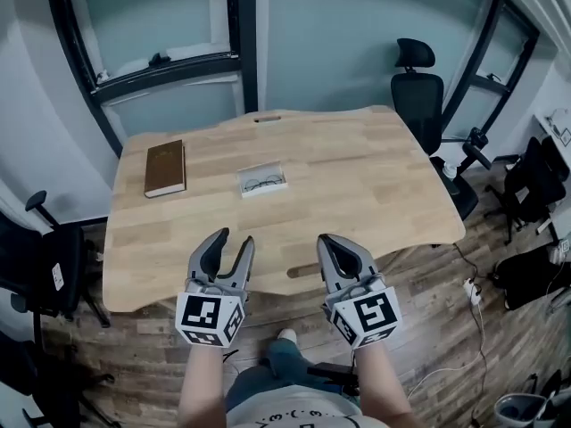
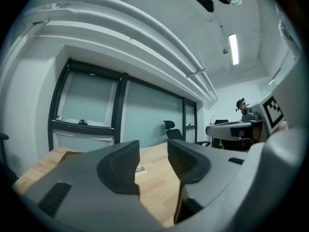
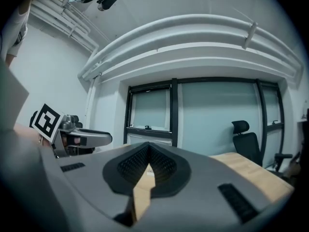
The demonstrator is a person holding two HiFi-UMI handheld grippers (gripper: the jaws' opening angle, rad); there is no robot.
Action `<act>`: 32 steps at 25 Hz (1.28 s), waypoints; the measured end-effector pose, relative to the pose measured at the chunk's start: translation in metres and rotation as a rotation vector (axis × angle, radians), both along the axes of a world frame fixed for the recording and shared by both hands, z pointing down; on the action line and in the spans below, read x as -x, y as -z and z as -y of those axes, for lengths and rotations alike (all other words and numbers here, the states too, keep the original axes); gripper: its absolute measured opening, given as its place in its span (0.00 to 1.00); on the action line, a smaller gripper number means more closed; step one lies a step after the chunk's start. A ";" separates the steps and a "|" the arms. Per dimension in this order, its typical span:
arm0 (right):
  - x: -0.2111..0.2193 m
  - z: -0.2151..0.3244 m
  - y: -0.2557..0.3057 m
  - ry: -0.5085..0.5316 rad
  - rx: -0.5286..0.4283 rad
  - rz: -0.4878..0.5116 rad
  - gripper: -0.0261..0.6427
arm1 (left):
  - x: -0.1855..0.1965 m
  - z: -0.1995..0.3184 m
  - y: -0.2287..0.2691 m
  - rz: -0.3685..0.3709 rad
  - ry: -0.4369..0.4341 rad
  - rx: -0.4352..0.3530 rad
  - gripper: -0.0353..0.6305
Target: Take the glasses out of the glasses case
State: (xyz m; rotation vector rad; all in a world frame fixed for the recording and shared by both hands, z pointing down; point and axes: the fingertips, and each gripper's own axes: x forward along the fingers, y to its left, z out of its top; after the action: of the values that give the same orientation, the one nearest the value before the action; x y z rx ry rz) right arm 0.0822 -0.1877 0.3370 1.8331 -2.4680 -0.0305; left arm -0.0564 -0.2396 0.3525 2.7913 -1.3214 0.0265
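A small white open case (image 1: pixel 262 183) lies in the middle of the wooden table (image 1: pixel 375 185), with dark-framed glasses inside it. Both grippers hover side by side over the table's near edge, well short of the case, pointing level toward it. My left gripper (image 1: pixel 233 239) is open with nothing between its jaws; in the left gripper view (image 2: pixel 153 151) the white case (image 2: pixel 140 168) shows in the gap, far off. My right gripper (image 1: pixel 339 243) is shut on nothing; in the right gripper view (image 3: pixel 148 149) its pads meet at the tips.
A flat brown book-like thing (image 1: pixel 165 168) lies at the table's back left. A black office chair (image 1: pixel 417 87) stands behind the right corner, another dark chair (image 1: pixel 40 261) at the left. Cables and a power strip (image 1: pixel 470 290) lie on the wood floor at the right.
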 end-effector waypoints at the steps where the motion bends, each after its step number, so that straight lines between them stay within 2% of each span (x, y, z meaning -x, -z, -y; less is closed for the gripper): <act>1: -0.004 0.012 -0.002 0.002 0.006 0.000 0.05 | -0.005 0.013 -0.004 0.023 0.000 0.006 0.35; 7: -0.026 0.064 -0.019 -0.006 0.050 0.016 0.05 | -0.023 0.067 -0.028 0.171 -0.050 0.041 0.34; 12: -0.039 0.107 -0.037 -0.035 0.086 0.028 0.06 | -0.035 0.121 -0.060 0.296 -0.123 0.080 0.30; 24: -0.061 0.193 -0.087 -0.076 0.243 -0.020 0.06 | -0.085 0.239 -0.166 0.673 -0.505 0.262 0.30; 32: -0.077 0.238 -0.120 -0.099 0.327 -0.040 0.05 | -0.121 0.282 -0.222 0.851 -0.702 0.323 0.28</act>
State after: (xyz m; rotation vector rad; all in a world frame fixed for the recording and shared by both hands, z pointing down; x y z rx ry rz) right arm 0.1596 -0.4255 0.4566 1.7876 -2.1931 0.3182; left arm 0.0643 -0.5212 0.5741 2.8314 -0.2175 1.4117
